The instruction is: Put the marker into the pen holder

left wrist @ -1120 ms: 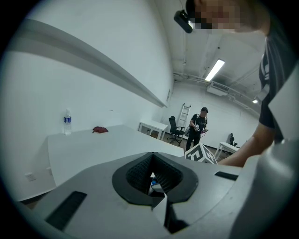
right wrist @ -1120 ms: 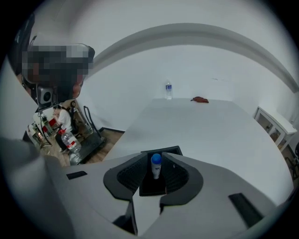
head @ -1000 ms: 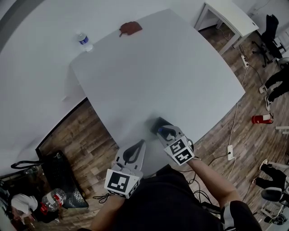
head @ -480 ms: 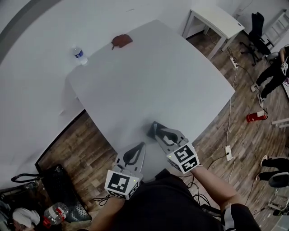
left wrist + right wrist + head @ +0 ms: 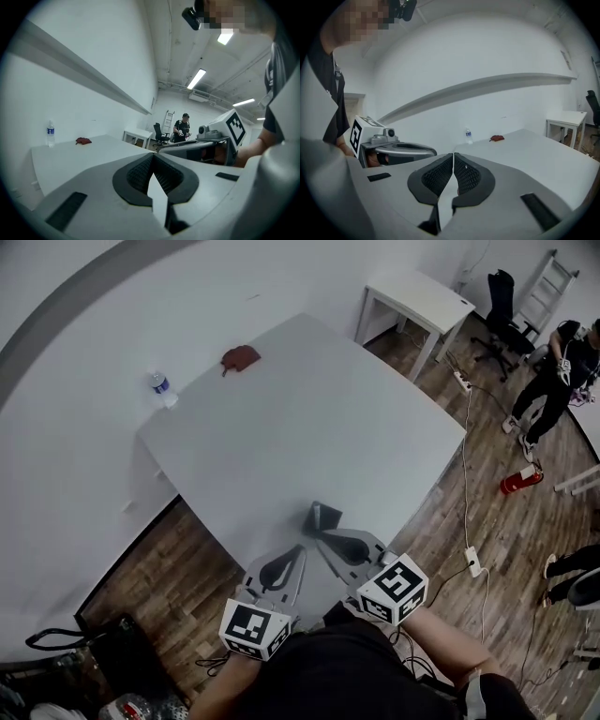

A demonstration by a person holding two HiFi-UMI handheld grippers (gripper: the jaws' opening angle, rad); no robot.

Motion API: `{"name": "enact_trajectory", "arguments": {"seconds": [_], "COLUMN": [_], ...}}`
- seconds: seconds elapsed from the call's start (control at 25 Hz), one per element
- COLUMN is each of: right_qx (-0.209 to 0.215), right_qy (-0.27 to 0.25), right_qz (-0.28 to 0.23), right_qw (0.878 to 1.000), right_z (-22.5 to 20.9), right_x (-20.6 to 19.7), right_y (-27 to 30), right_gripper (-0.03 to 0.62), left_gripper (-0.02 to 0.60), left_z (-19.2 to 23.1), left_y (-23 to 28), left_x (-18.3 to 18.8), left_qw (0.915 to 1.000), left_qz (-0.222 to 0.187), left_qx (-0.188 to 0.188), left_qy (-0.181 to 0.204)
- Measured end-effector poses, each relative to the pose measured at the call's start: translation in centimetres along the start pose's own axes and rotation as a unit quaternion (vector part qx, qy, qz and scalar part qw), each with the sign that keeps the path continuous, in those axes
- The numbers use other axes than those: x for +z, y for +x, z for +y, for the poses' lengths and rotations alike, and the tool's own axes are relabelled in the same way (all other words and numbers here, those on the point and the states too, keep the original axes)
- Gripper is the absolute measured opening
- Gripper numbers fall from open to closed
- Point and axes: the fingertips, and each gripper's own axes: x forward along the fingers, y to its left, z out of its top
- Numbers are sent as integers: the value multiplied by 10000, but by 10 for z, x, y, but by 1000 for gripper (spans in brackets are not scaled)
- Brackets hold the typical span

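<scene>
A dark pen holder [image 5: 325,517] stands on the white table [image 5: 309,418] near its front edge. I see no marker in any view, and the holder's inside does not show. My right gripper [image 5: 320,538] is just behind the holder, jaws shut with nothing between them; its pads [image 5: 465,174] meet in the right gripper view. My left gripper [image 5: 297,549] hovers beside it to the left, also shut and empty, with its pads [image 5: 138,174] pressed together. Each gripper shows in the other's view: the right gripper [image 5: 213,140] and the left gripper [image 5: 391,149].
A water bottle [image 5: 161,388] stands at the table's far left corner, with a red-brown object [image 5: 240,356] near the far edge. A small white table [image 5: 417,296], an office chair [image 5: 503,306], a person [image 5: 553,371] and a fire extinguisher [image 5: 520,480] are to the right on the wood floor.
My right gripper has drawn back from over the pen holder toward me, leaving the holder uncovered. The blue item seen at its tips earlier no longer shows. The head view has tilted up.
</scene>
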Motion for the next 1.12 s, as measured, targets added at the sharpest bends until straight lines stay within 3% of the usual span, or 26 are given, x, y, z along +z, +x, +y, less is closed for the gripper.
{"name": "enact_trajectory", "arguments": {"seconds": [0.64, 1.12], "right_qx": [-643, -788], "right_qy": [-114, -81], "right_qz": [-374, -297], "right_qw": [9972, 9964], "right_z": [31, 25], "right_x": [9, -1], "right_y": [-38, -47], "right_gripper": [15, 15], "left_gripper": [5, 5], "left_z": [-30, -39], "left_y": [-27, -24], "left_x": [10, 4], "left_qw": [9975, 9970], "left_qz": [-178, -106], "left_qx": [-601, -702], "left_qy": [333, 321]}}
